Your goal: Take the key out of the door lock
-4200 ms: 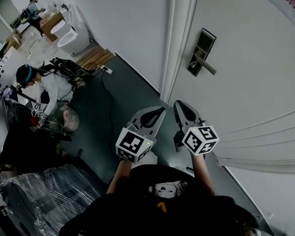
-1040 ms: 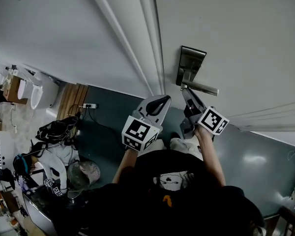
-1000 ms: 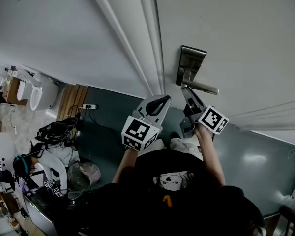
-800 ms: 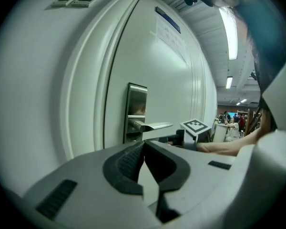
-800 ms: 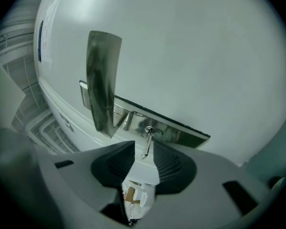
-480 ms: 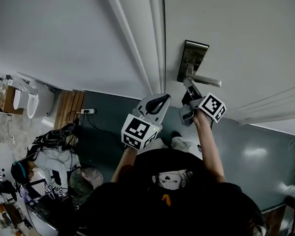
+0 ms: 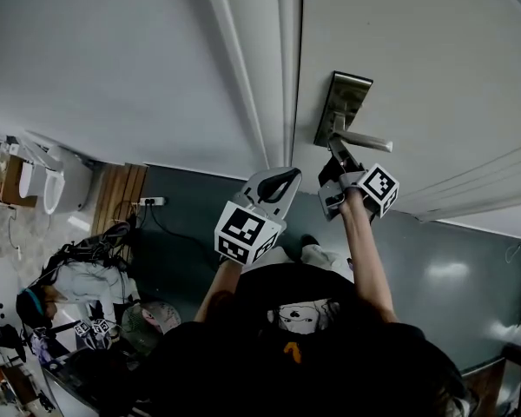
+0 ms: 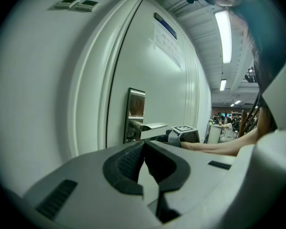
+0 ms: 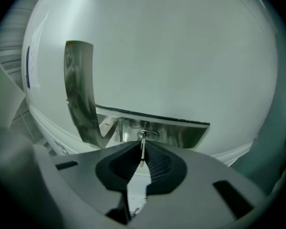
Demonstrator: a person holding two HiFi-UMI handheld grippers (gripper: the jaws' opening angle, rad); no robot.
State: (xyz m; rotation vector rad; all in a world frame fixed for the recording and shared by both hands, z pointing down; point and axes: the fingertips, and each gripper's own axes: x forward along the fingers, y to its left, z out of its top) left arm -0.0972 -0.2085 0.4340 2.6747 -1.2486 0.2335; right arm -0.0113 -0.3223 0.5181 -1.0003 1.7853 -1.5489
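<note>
The white door [image 7: 434,68] carries a metal lock plate [image 7: 343,104] with a lever handle [image 7: 365,141]. My right gripper [image 7: 334,149] reaches up just under the handle. In the right gripper view a thin key [image 9: 142,150] sticks out of the keyhole [image 9: 148,135] below the handle [image 9: 152,120], and my right gripper [image 9: 142,149] is shut on it. The key is too small to see in the head view. My left gripper [image 7: 283,177] hangs shut and empty, lower left of the lock and off the door. The left gripper [image 8: 144,146] looks along the door at the lock plate [image 8: 135,114].
The door frame [image 7: 282,59] runs just left of the lock, with a white wall [image 7: 113,68] beyond. On the dark floor [image 7: 182,233] lie a wooden pallet [image 7: 117,200] and a power strip [image 7: 150,201]. A person [image 7: 65,289] crouches at lower left.
Over the last second my right gripper has risen from below the handle to the lock plate. The left gripper has stayed where it was.
</note>
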